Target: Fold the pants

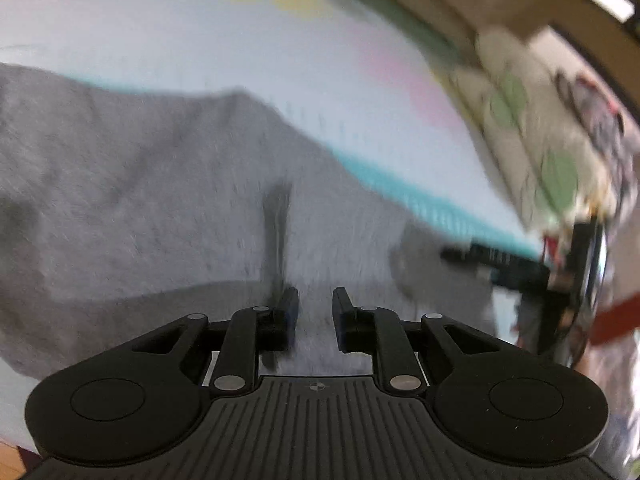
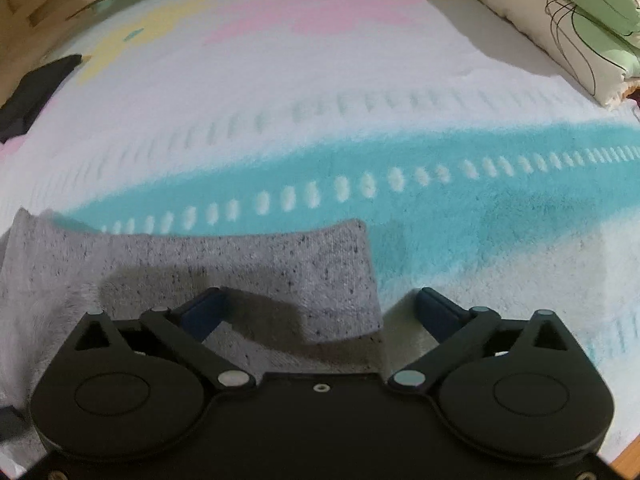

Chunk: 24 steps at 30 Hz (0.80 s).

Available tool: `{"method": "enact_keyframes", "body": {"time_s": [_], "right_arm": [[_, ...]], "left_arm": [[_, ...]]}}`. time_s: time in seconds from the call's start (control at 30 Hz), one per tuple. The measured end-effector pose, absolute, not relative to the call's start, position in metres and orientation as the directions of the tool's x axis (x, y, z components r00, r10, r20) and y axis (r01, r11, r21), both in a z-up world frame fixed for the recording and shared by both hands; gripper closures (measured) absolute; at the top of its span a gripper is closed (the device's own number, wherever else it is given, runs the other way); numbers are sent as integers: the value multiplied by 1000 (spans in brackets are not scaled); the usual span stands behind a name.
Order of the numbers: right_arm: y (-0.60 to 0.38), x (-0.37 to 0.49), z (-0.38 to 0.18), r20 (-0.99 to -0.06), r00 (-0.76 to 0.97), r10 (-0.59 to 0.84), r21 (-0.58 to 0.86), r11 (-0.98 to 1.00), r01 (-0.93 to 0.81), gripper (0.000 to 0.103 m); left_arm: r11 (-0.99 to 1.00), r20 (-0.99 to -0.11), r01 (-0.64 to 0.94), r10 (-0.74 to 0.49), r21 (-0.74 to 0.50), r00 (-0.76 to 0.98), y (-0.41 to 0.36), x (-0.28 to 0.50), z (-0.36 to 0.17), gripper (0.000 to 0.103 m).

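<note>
Left wrist view gives you a motion-blurred look at the grey pants [image 1: 168, 184], a soft, fuzzy heathered knit that fills the left and centre of the frame and lies on a plush blanket [image 1: 248, 48] of white, pink, yellow and teal bands. Your left claw [image 1: 316, 312] sits low at centre with its blue-padded jaws parted by a narrow gap; nothing is pinched between them, only grey cloth showing beneath. At the right edge of that frame your other claw appears as a dark blur. In the right wrist view the pants [image 2: 248, 264] are sharper: speckled grey jersey with dark flecks, a straight hemmed end and a squared corner at centre, the cloth running away toward the lower left of the frame, so its long axis lies roughly left to right. Your right claw [image 2: 320, 308] is spread wide, released, one blue pad over the grey cloth and the other over the blanket [image 2: 440, 92], straddling the cloth's right edge. A folded cream quilt [image 2: 568, 20] with green shapes lies at upper right.
</note>
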State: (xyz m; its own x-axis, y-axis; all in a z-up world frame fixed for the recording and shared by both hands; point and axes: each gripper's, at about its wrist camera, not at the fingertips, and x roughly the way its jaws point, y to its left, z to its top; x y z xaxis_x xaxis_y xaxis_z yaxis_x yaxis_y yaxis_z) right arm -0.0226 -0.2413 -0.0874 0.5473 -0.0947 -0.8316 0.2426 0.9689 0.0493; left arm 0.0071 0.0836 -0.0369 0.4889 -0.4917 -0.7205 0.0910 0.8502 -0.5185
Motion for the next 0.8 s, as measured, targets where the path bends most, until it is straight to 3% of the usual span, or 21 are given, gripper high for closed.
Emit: {"method": "enact_keyframes", "body": {"time_s": [0.17, 0.3, 0.43, 0.6, 0.8], "right_arm": [[-245, -33, -77, -808, 579, -110, 51, 966, 255, 9], [-247, -52, -72, -804, 591, -66, 83, 972, 221, 13], [-243, -72, -75, -839, 544, -23, 78, 984, 161, 13], [-237, -95, -89, -872, 481, -84, -11, 988, 153, 9], [-258, -108, -88, -900, 434, -32, 67, 975, 211, 10]], "left_arm": [[854, -686, 183, -504, -487, 524, 57, 9, -27, 85], [847, -740, 259, -531, -464, 412, 26, 7, -40, 85], [881, -802, 308, -459, -358, 381, 10, 0, -54, 84], [876, -795, 275, -477, -395, 376, 12, 3, -55, 84], [852, -772, 209, -523, -480, 361, 36, 3, -59, 84]]}}
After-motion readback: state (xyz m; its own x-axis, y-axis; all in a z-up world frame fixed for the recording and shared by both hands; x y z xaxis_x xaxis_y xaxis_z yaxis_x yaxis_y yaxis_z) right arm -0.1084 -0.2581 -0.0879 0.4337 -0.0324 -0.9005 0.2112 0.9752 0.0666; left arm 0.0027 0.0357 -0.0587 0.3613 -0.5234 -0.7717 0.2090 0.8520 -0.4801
